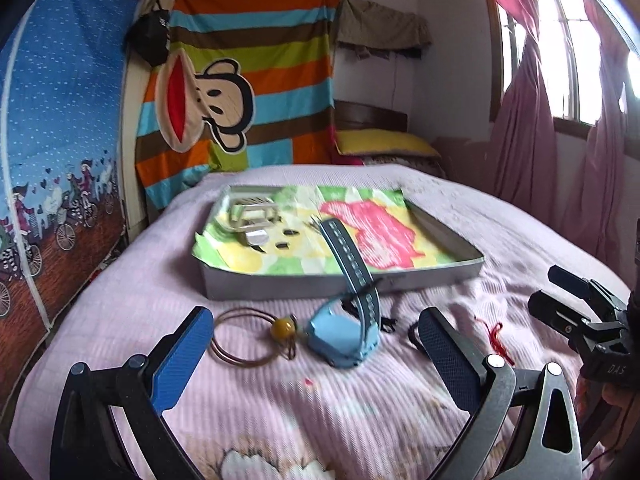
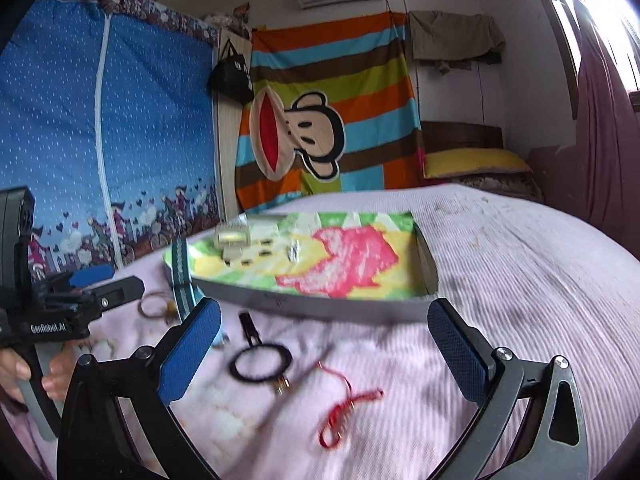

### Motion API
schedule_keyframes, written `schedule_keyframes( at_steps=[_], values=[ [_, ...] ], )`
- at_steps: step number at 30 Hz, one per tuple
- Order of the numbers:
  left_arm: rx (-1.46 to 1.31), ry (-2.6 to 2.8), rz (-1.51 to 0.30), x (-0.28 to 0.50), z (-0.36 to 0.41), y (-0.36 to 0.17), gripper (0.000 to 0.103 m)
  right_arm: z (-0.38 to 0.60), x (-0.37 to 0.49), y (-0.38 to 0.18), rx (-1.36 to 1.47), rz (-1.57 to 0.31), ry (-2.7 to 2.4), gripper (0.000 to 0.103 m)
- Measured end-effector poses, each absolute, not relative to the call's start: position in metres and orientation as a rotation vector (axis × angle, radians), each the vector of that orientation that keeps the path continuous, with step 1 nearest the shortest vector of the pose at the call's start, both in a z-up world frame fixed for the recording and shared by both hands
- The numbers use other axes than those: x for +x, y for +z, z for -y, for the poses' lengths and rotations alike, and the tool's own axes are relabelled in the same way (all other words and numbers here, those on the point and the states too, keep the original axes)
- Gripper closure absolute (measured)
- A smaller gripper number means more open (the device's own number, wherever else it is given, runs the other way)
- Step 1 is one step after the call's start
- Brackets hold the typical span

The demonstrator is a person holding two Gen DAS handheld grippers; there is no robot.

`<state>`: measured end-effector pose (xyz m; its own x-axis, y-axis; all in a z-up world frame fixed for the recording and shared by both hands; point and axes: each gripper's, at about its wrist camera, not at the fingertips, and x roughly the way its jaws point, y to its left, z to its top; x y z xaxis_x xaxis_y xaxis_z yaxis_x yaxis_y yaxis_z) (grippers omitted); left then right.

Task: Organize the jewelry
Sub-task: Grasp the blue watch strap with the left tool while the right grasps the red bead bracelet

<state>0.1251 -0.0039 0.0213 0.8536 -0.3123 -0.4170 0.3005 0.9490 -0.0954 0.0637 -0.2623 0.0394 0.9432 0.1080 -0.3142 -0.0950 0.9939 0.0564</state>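
Note:
A shallow grey box [image 1: 340, 282] lined with a colourful cloth lies on the pink bed; it holds a white watch [image 1: 250, 212] and a small silver piece [image 1: 256, 238]. In front of it lie a blue watch [image 1: 340, 334], its strap arching up, and a brown cord bracelet with an amber bead [image 1: 282, 328]. My left gripper [image 1: 316, 344] is open, with the blue watch between its fingers. My right gripper [image 2: 324, 344] is open above a black cord ring [image 2: 260, 362] and a red string bracelet [image 2: 344, 408]. The box also shows in the right wrist view [image 2: 320, 306].
A black clip [image 2: 249, 326] lies near the box's front wall. A blue fabric wardrobe [image 2: 100, 140] stands at the left. A striped monkey blanket [image 2: 320, 120] hangs behind the bed, a yellow pillow [image 2: 476, 160] lies at the head, and pink curtains [image 1: 532, 140] hang at the right.

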Motion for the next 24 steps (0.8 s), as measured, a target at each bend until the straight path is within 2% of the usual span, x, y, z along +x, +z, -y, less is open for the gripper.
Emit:
schedule_keyframes(
  at_steps=[6, 13, 16, 18, 24],
  values=[
    [0.009, -0.370, -0.493, 0.128, 0.016, 0.011, 0.001, 0.275, 0.067, 0.016, 0.041, -0.410, 0.092, 0.001],
    [0.036, -0.420, -0.547, 0.136, 0.026, 0.002, 0.024, 0.280, 0.080, -0.001, 0.062, -0.486, 0.098, 0.002],
    [0.034, -0.437, -0.564, 0.139, 0.028, 0.000, 0.034, 0.278, 0.083, -0.009, 0.067, -0.521, 0.113, 0.014],
    [0.037, -0.450, -0.571, 0.141, 0.030, -0.001, 0.039, 0.277, 0.086, -0.015, 0.069, -0.549, 0.121, 0.028],
    [0.042, -0.493, -0.589, 0.146, 0.037, -0.003, 0.054, 0.276, 0.091, -0.025, 0.081, -0.592, 0.145, 0.046]
  ],
)
